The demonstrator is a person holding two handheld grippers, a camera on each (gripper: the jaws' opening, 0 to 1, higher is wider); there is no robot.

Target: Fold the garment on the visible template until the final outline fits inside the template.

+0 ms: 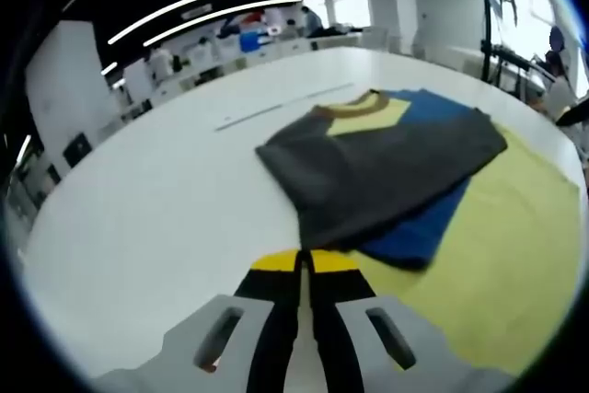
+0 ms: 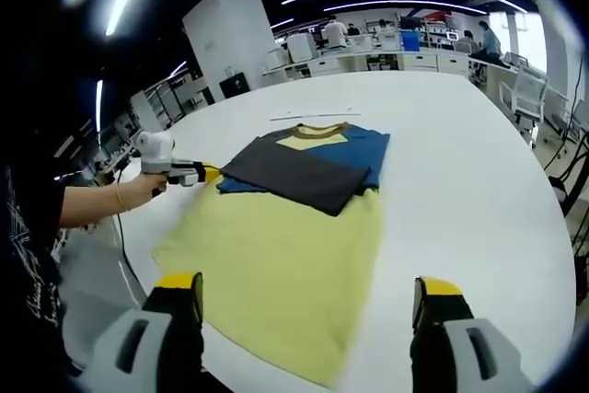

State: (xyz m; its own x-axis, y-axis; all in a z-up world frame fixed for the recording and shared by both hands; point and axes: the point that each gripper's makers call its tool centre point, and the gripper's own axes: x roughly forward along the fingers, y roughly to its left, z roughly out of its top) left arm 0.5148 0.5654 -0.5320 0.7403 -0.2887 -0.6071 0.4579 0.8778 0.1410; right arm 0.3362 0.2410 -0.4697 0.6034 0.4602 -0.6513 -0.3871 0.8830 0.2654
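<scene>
meanwhile left tongs (image 1: 304, 262) closed and empty beside shirt (image 1: 386, 177), right tongs (image 2: 308, 294) wide open above yellow template (image 2: 276, 273), white surface (image 2: 460, 163)

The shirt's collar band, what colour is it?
Brownish tan, around the neck of the shirt, above a yellow inner panel. The collar band shows best in the left gripper view.

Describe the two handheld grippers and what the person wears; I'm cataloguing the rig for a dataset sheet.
Each gripper has black jaws capped with yellow tips, set in pale grey moulded housings with slotted openings: left gripper, right gripper. In the right gripper view the left gripper has a white rounded body. The person wears a black short sleeve with white print and a thin bracelet.
</scene>
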